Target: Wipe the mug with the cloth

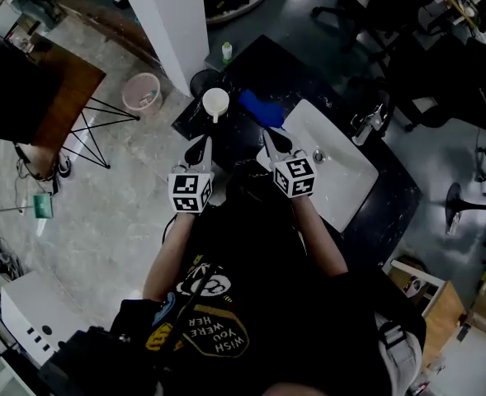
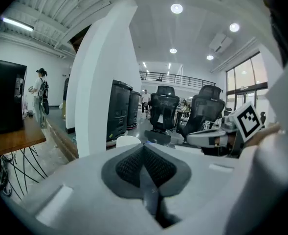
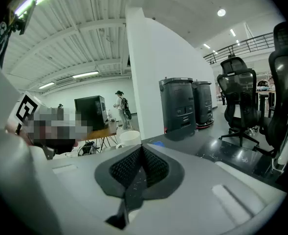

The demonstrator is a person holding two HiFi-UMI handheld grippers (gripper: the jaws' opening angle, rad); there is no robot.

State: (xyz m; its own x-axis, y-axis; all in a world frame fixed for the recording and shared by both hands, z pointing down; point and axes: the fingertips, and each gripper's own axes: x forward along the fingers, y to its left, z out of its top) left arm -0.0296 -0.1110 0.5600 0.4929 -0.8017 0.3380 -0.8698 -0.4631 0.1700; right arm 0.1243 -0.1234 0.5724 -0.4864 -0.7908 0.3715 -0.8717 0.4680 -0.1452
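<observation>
- Bucket [image 1: 141, 91]: pink, on the floor, well left of the sink [image 1: 335, 165], past the pillar [image 1: 172, 23].
- L gripper [image 1: 199, 145]: left of sink, over the counter [image 1: 259, 68] edge. Jaws pressed together, nothing btwn them. Tips aim at the mug, not touching it.
- Mug [image 1: 215, 101]: white, upright, on counter left of sink's far corner, handle toward the person. Free of both grippers. Its rim shows just past the jaw tips in both gripper views.
- Bottle [image 1: 226, 52]: small, green, upright on counter, further back from sink than mug, by the pillar.
- Cloth [image 1: 260, 108]: blue, bunched on counter btwn mug and sink, just beside sink's far-left rim. Not held.
- R gripper [image 1: 275, 141]: at sink's left rim, nearer the person than cloth. Jaws clenched tight, empty.
- Faucet [image 1: 366, 124]: on counter at sink's right side.
</observation>
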